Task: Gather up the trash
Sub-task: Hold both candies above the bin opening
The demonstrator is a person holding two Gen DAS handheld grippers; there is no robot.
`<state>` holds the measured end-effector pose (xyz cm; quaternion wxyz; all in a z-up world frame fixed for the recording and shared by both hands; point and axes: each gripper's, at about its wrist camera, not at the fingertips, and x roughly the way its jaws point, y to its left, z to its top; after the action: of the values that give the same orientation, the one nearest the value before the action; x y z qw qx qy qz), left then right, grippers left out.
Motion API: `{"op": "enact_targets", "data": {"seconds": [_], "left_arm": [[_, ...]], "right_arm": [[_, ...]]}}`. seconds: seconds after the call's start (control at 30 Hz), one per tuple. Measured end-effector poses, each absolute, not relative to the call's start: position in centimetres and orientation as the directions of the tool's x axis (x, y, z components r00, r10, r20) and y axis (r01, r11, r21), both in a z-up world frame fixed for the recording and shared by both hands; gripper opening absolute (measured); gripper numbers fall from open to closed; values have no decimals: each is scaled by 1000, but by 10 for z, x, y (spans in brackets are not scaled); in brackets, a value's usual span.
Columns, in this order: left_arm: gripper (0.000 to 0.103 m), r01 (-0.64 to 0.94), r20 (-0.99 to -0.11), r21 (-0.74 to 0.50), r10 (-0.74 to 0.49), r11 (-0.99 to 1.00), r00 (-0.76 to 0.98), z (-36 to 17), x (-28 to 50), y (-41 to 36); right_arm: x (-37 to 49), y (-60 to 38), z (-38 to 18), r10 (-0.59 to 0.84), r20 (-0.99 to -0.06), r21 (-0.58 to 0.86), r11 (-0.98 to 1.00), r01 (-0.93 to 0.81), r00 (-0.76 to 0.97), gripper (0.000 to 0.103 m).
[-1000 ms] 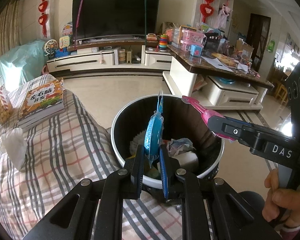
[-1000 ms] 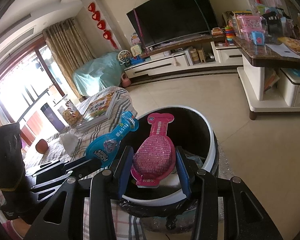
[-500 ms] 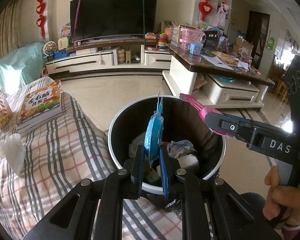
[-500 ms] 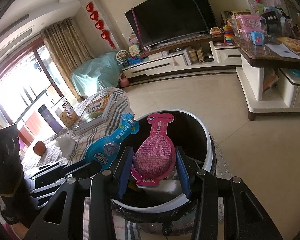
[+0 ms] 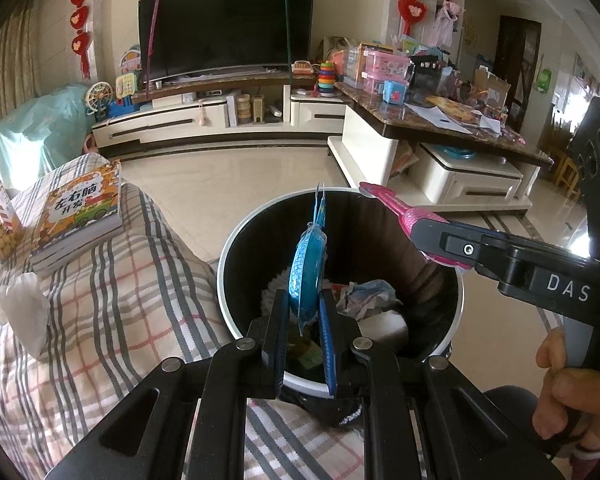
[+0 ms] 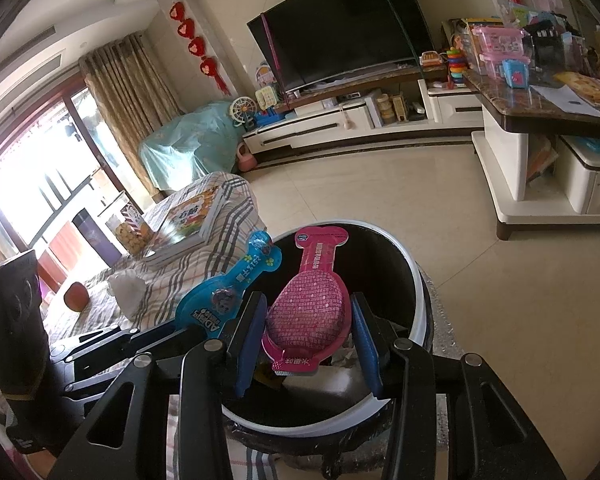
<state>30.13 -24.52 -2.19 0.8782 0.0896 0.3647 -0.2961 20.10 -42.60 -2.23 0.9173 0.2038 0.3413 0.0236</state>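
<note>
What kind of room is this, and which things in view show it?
Most likely a home living room: a large television on a long low TV cabinet, children's toys on a marble-topped table, and red festive hangings on the wall.

I see the blue blister pack (image 5: 309,268) edge-on at the centre of my left view, upright, its narrow tab pointing up over the bin's mouth. In my right view the pink blister pack (image 6: 306,312) sits low at centre, face toward me, its glittery oval bulge below a long tab. The trash bin (image 5: 236,248) is round, black inside with a white rim, and holds crumpled paper (image 5: 366,294) at its bottom.
</note>
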Motion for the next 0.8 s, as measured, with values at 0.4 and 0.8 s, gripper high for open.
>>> {"op": "enact_targets", "data": {"seconds": [0.4, 0.8], "left_arm": [[13, 585, -698, -54, -449, 809, 557, -23, 305, -247], [13, 589, -707, -52, -446, 807, 548, -24, 312, -249]], "right_arm": [[208, -424, -24, 185, -630, 382, 920, 93, 754, 43], [210, -424, -25, 185, -639, 380, 920, 97, 747, 43]]}}
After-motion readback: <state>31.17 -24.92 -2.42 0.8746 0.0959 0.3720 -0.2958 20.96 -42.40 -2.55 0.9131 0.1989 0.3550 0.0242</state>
